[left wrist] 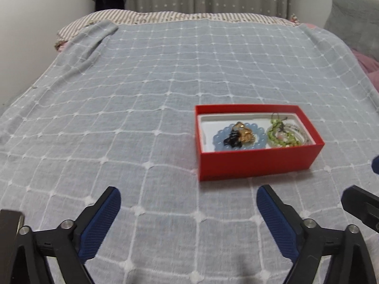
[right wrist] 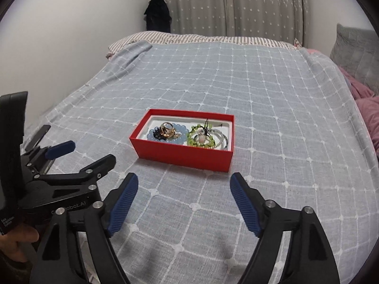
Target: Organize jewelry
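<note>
Left claw [left wrist: 188, 198], right claw [right wrist: 184, 185] spread apart over grid-patterned bedspread [right wrist: 272, 90], curtain [right wrist: 236, 4] behind

boxes: one red box [right wrist: 183, 157] | bracelets — one blue bead bracelet [right wrist: 151, 138], one green bead bracelet [right wrist: 190, 139] | grippers — two: left gripper [left wrist: 189, 197], right gripper [right wrist: 184, 184]

Partial "…obot.AI" on left hand-held gripper [right wrist: 81, 152]

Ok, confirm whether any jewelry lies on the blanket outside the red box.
No: all jewelry sits inside the red cardboard box on the grey checked blanket.
</note>
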Motion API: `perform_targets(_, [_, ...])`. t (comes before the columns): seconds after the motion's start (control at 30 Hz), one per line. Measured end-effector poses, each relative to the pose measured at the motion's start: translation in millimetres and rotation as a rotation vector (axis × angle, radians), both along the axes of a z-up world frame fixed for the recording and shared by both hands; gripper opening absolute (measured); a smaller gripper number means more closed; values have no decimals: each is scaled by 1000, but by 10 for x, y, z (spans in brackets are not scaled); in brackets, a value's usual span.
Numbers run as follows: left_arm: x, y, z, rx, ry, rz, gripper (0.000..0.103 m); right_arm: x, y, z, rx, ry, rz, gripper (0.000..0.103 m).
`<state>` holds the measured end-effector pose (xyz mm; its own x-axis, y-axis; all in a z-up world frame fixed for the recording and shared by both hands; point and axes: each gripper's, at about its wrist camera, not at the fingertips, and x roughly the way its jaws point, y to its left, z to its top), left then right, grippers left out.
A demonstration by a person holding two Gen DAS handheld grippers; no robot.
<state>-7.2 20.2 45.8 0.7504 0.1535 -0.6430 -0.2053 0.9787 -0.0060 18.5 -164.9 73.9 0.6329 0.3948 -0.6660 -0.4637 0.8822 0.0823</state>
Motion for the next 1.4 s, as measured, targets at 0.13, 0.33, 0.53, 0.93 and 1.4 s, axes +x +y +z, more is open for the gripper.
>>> perform_targets(0.13, [-70,7,15,6,-10,14,101,-14,7,-64,-18,16,-17,86])
perform_targets(0.33, [-137,16,-13,-16,3,6,102,-64,-32,-24,6,20,-43,92])
perform_targets(0.53, [-126,-42,-52,-12,22,-29,102,-85,-4,-44,-16,17,-47,100])
perform_targets(0.93, [-140,-77,-55,-14,22,-38,102,-59,-27,-84,-9,39,-78,103])
perform_targets(1.4, [-145,-72,-53,-22,23,-48,102,-84,11,-95,-23,41,-71,103])
